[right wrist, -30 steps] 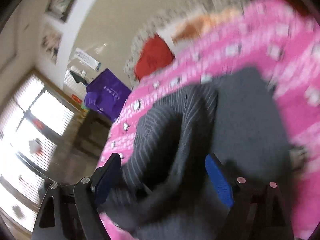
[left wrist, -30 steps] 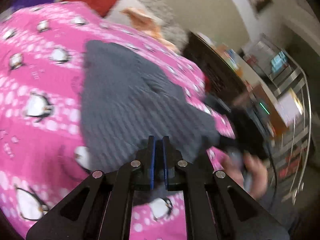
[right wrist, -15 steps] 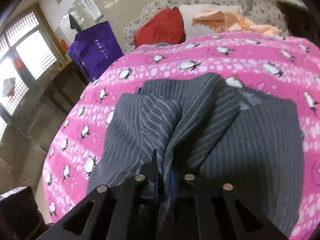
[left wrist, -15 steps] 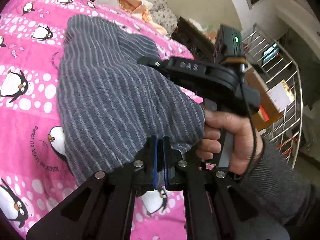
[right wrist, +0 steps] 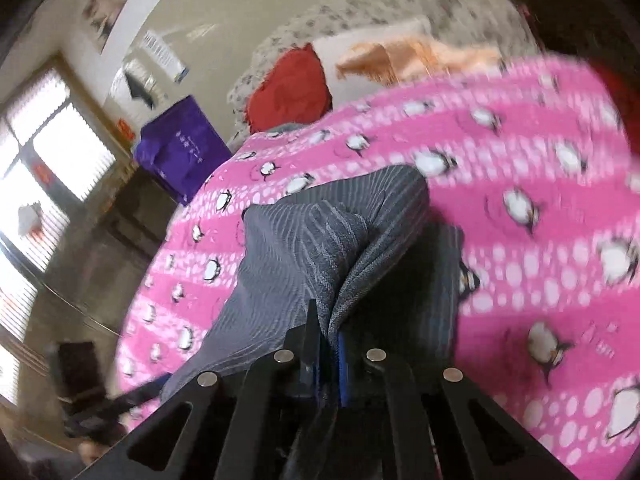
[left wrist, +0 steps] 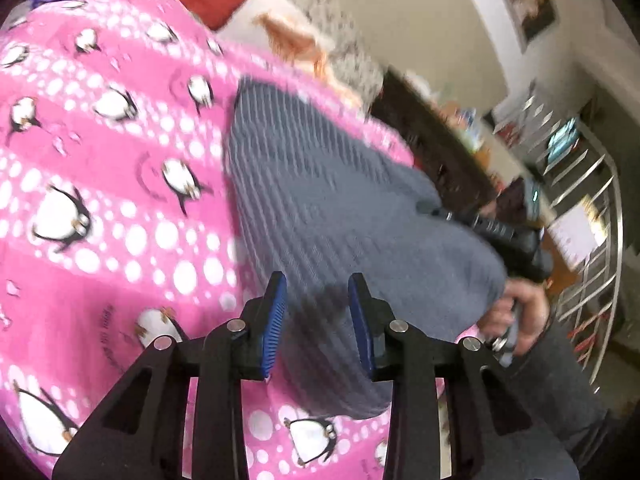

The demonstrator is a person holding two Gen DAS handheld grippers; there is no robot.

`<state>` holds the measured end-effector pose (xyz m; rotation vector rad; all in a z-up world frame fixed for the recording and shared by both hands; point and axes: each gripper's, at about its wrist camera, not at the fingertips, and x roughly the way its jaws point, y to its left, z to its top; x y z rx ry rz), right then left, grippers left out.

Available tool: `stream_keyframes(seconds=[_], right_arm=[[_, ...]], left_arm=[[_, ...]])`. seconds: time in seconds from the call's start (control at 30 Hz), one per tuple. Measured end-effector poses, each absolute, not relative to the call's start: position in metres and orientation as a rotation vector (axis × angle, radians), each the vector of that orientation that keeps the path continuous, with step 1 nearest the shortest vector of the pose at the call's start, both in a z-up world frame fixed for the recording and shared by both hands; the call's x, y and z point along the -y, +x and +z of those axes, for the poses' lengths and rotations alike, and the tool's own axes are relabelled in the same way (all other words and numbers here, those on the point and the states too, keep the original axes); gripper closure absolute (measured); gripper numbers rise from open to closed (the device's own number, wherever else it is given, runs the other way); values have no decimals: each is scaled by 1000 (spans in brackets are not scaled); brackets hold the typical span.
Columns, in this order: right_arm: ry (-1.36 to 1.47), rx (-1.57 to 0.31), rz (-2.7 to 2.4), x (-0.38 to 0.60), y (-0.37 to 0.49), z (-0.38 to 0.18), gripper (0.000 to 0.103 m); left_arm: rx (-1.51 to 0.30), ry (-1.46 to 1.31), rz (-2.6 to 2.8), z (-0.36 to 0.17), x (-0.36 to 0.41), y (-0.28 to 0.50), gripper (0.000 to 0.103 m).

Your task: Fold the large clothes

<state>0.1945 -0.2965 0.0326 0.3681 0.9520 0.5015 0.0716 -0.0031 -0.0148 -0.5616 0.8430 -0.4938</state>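
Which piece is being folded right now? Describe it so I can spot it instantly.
Start with the pink penguin-print blanket covering the bed. On it lies the grey striped garment, its edge bunched up and pinched in the right gripper. It is the only dark, pinstriped cloth on the pink; the red cushion and orange cloth sit beyond, at the bed's head.

The pink penguin-print blanket (left wrist: pixel 100 208) lies bare and passable toward its left edge. At its far edge, a red cushion (right wrist: pixel 290 88) and an orange fringed cloth (right wrist: pixel 416 56) block passage. The grey striped garment (left wrist: pixel 340 216) covers the right edge.
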Motion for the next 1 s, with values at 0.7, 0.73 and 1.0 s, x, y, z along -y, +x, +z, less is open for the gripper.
stream_keyframes(seconds=[0.7,0.73,1.0], right_arm=[[64,-789,617,245,80,74,94],[19,-796,574,239,78,59,94],[75,-874,467,269,70,-28,98]], left_arm=[[-819,-328,-480,19,46,61,67],[-816,-308,-508,21,56,60,67],[-822,-80,-514,-36,96,34,67]])
